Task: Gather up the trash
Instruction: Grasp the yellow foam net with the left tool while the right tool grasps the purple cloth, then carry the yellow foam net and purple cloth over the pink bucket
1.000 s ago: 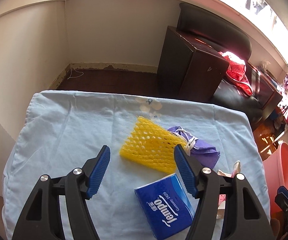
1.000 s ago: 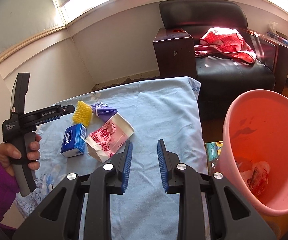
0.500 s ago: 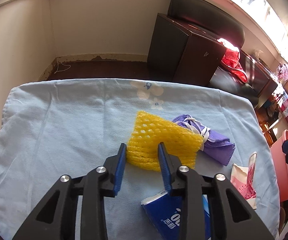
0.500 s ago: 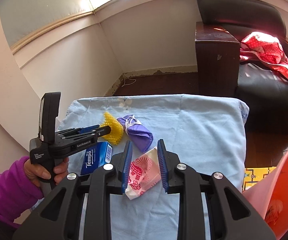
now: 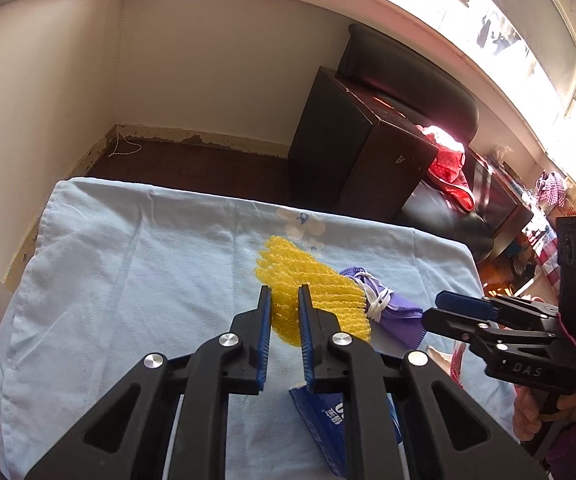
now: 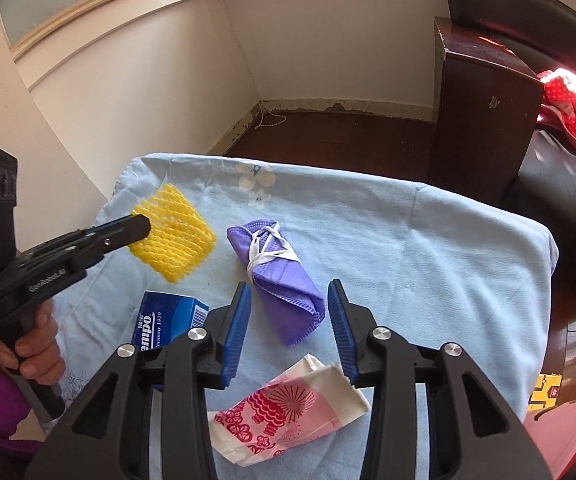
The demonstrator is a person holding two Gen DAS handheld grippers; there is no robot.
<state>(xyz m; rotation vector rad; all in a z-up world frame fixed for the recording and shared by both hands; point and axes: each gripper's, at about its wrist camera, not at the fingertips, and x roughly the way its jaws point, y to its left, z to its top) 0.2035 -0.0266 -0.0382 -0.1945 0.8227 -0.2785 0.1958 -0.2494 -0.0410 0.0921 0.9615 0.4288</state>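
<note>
Since a second ago our left tongs point(image 5: 283, 320) have closed on the light, springy yellow foam net point(image 5: 307, 280) at its near edge; right tongs point(image 6: 289, 320) gape around the soft purple mask point(image 6: 284, 276).

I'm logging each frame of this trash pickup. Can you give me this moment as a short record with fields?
surface: blue cloth
left gripper: shut on yellow foam net
right gripper: open, jaws either side of purple mask
mask: folded, tied with its white straps
tissue pack: blue, lying near the left gripper
paper bag: pink-and-white, under the right gripper
bin: not in view
</note>
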